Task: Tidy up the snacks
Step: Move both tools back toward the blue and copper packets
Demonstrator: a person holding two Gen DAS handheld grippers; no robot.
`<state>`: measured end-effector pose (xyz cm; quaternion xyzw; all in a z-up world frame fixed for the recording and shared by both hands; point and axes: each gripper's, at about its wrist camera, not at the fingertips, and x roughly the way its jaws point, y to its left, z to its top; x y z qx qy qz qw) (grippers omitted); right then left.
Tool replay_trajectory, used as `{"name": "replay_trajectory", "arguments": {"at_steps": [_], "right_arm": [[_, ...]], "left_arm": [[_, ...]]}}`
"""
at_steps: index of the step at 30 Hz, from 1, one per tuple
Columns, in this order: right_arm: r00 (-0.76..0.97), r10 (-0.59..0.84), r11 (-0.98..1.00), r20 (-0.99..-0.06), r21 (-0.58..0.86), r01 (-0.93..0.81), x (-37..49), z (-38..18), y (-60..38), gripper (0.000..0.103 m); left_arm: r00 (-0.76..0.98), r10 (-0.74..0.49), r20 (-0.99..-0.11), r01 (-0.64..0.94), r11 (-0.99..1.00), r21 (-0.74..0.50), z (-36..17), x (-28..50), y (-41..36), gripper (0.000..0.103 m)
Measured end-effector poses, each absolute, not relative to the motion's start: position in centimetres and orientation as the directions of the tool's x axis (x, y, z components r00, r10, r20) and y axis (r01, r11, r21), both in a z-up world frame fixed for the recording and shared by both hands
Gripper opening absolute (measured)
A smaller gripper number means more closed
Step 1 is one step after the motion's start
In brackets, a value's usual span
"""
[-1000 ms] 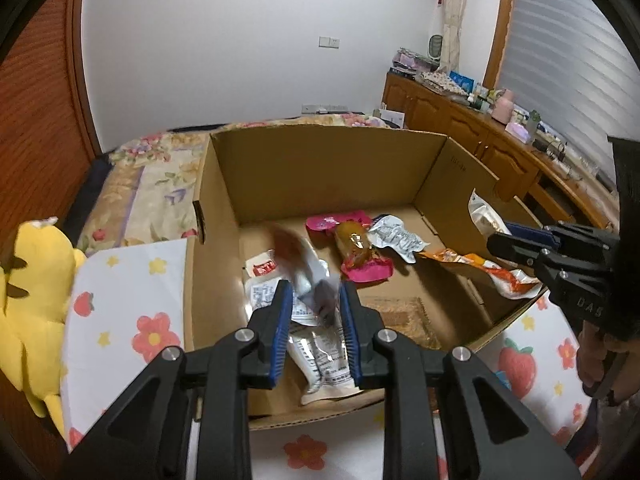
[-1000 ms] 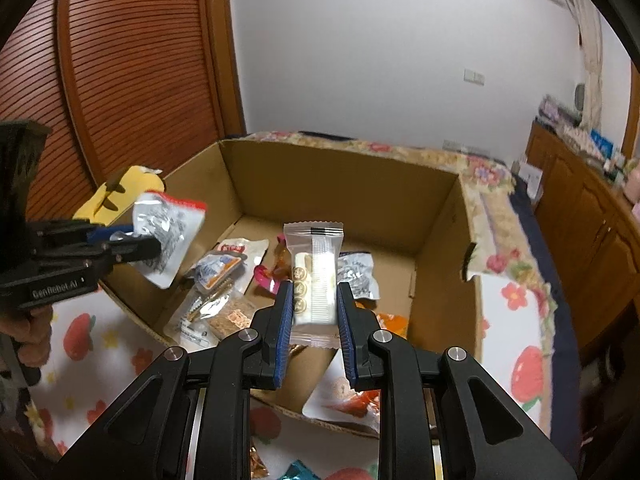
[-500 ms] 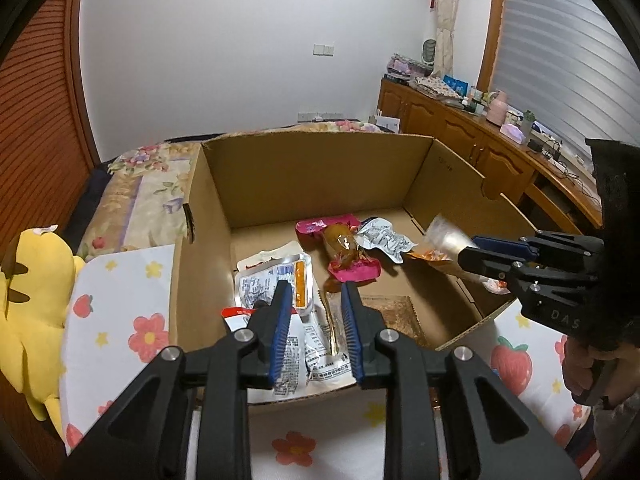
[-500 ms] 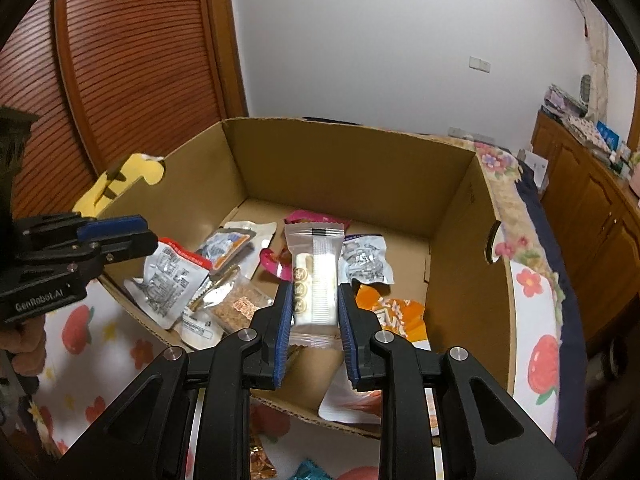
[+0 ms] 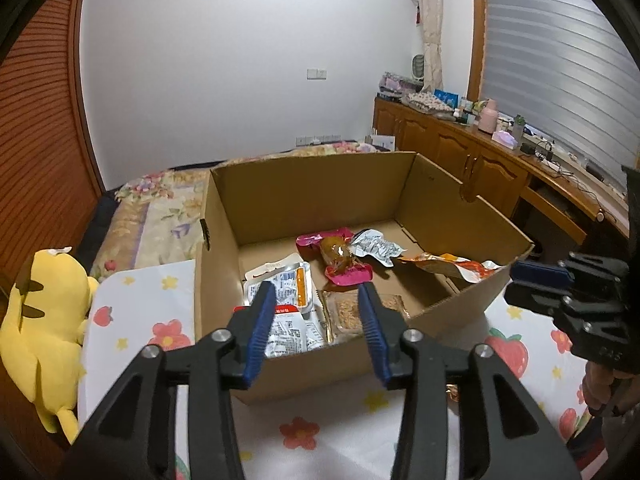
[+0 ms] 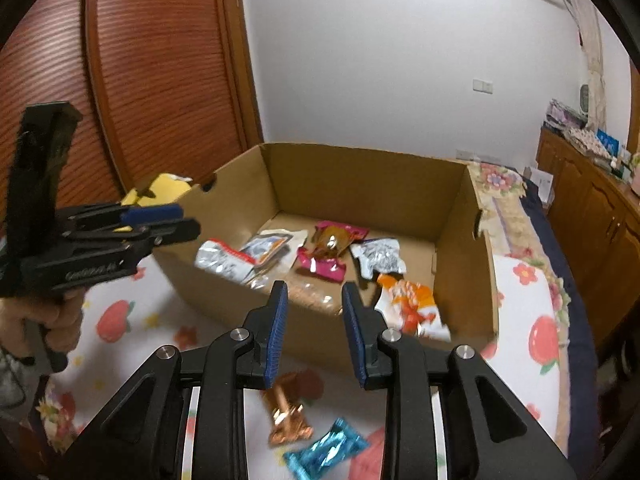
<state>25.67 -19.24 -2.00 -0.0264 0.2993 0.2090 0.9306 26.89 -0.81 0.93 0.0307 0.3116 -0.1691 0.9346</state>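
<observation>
An open cardboard box [image 5: 300, 196] sits on a flowered sheet and holds several snack packets: a silver and red packet [image 6: 220, 260], a pink wrapped snack [image 5: 340, 256], a silver pouch [image 5: 374, 246] and an orange packet [image 5: 448, 264]. My left gripper [image 5: 316, 332] is open and empty at the box's near wall. My right gripper [image 6: 314, 320] is open and empty just outside the box [image 6: 360, 184]. A copper wrapped candy [image 6: 286, 416] and a blue wrapped candy [image 6: 326, 454] lie on the sheet below it.
A yellow plush toy [image 5: 36, 320] lies left of the box. Wooden cabinets [image 5: 480, 164] with clutter on top run along the right wall. A ribbed wooden door [image 6: 160, 80] stands at the back left. The right gripper also shows in the left wrist view [image 5: 540, 280].
My left gripper dropped its silver and red packet into the box and opened. My right gripper let go of the clear wafer packet, opened and drew back from the box.
</observation>
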Motion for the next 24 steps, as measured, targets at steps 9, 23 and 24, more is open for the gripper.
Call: {"name": "replay_trajectory", "arguments": {"at_steps": [9,23,24], "right_arm": [[0.77,0.365,0.92,-0.524,0.075,-0.385,21.5,-1.5,-21.0,0.028],[0.732,0.301,0.941,-0.611,0.066,-0.332,20.3,-6.6,-22.3,0.055],[0.726,0.299,0.941,-0.619,0.066,-0.331,20.3,-7.0,-22.3,0.055]], "left_arm": [[0.767,-0.317,-0.558,0.361,0.932,-0.033,1.1,24.6,-1.8,0.074],[0.761,-0.368,-0.535,0.396,0.916,-0.067,-0.8,21.2,-2.8,0.096],[0.755,-0.366,-0.543,0.395,0.916,-0.067,-1.1,21.1,-3.0,0.096]]}}
